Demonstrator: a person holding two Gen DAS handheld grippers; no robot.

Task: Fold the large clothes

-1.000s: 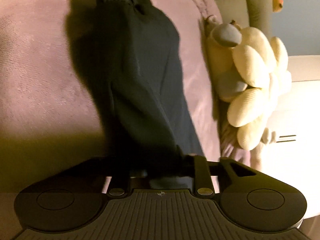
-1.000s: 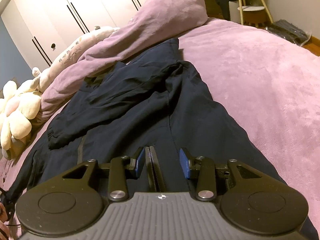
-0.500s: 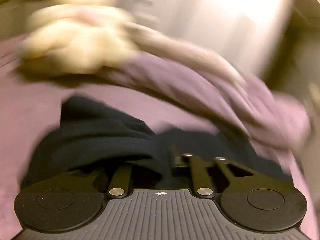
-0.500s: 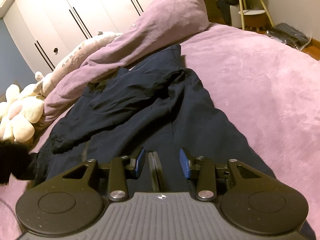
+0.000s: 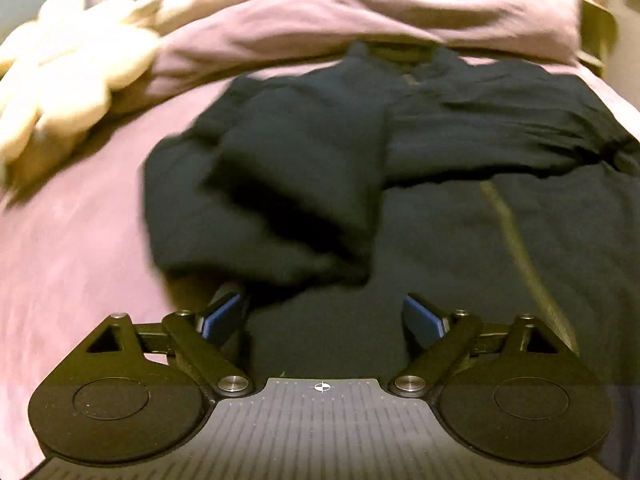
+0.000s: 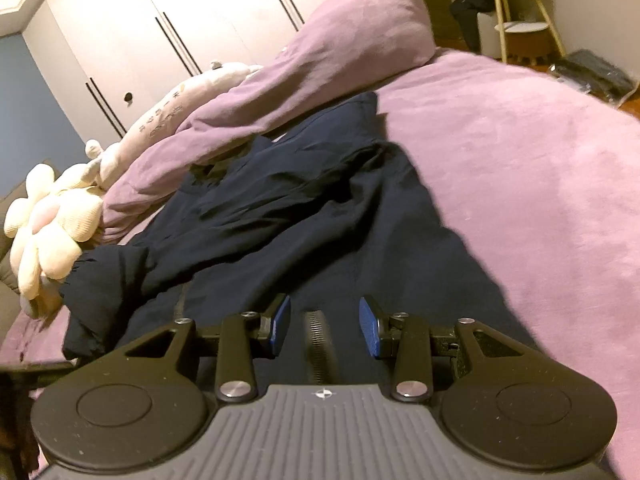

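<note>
Released a second earlier, the dark jacket's sleeve (image 5: 280, 184) lay crumpled just ahead of the left gripper (image 5: 324, 316), whose jaws had just opened wide and empty. Right gripper (image 6: 324, 326) hovered part-open, unclamped, astride the zipper (image 6: 318, 336); the limp, light cloth looked best pinched at cuff or hem.

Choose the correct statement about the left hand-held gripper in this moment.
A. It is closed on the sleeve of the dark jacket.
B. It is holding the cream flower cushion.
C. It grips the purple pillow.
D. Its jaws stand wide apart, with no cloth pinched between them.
D: the left hand-held gripper has just been opening, its blue pads wide apart above the dark jacket, pinching nothing.
</note>
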